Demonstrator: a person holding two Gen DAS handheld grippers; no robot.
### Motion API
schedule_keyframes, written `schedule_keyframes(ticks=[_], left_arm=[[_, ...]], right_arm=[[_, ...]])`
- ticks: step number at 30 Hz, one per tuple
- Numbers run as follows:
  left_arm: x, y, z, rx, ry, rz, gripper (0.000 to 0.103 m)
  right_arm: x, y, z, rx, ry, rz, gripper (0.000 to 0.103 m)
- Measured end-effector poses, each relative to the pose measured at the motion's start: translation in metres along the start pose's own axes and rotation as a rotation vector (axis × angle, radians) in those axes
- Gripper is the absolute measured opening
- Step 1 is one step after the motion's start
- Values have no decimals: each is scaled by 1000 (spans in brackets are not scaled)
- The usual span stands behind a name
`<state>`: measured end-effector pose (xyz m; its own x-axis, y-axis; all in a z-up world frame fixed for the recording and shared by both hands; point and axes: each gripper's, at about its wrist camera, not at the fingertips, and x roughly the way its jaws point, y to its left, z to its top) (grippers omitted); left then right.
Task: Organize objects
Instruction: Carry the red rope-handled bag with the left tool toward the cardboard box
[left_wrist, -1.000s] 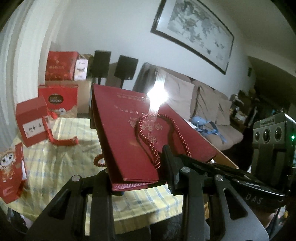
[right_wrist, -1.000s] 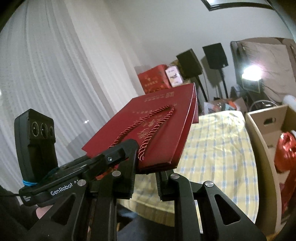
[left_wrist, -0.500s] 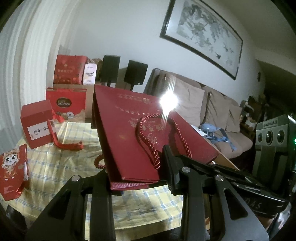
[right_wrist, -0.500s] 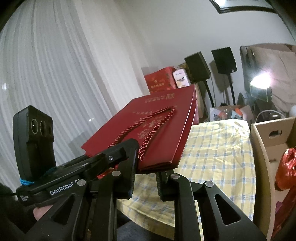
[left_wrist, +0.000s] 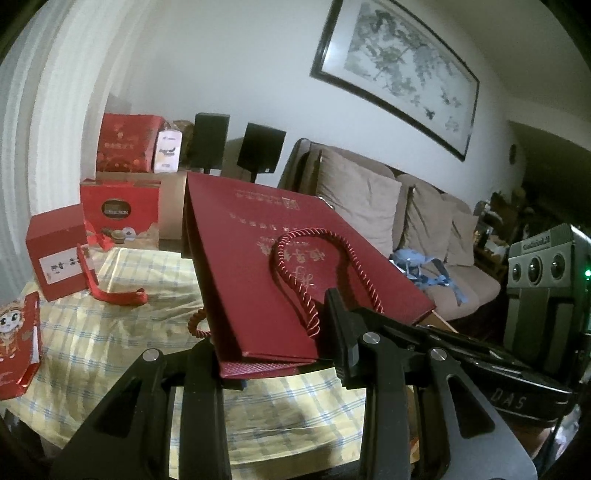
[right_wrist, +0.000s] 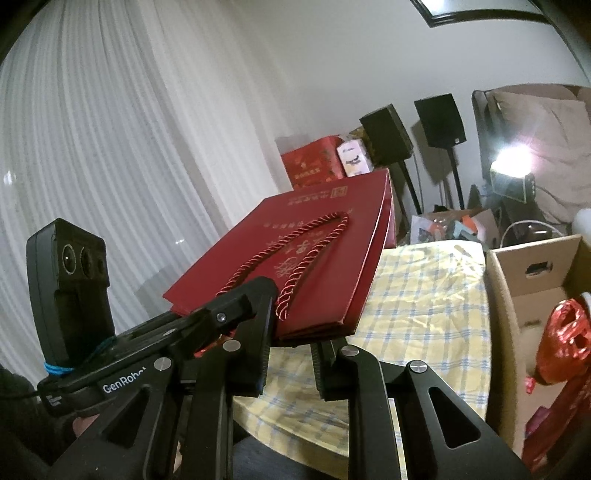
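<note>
- Red gift bag (left_wrist: 280, 266) is folded flat and held up in the air over the table (left_wrist: 110, 332), near the cardboard box (right_wrist: 532, 280).
- Left claw (left_wrist: 273, 362) and right claw (right_wrist: 291, 347) each pinch its near edge.
- It looks light, thin and bendy, with a shiny, maybe slippery face.
- Hold the stiff folded edge, not the loose rope handle (left_wrist: 314, 273).

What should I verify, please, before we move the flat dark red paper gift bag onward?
1. Left gripper clamps the flat dark red paper gift bag: ok.
2. Right gripper clamps it too: ok.
3. Bag lifted off the yellow checked tablecloth: ok.
4. Room left in the open brown cardboard box: cannot tell.
5. Twisted red rope handle lying flat on the bag: ok.
</note>
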<state>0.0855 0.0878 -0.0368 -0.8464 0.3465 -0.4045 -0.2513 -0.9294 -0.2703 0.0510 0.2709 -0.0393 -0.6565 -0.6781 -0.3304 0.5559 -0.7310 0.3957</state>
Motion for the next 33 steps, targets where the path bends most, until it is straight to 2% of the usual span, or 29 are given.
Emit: schedule_keyframes(ticks=[11, 33], left_arm=[[3, -18, 6, 19, -16, -27, 31], [16, -34, 10, 15, 8, -61, 31]], right_arm=[[-17, -9, 8, 7, -19, 0, 18], [-33, -16, 15, 5, -14, -43, 18]])
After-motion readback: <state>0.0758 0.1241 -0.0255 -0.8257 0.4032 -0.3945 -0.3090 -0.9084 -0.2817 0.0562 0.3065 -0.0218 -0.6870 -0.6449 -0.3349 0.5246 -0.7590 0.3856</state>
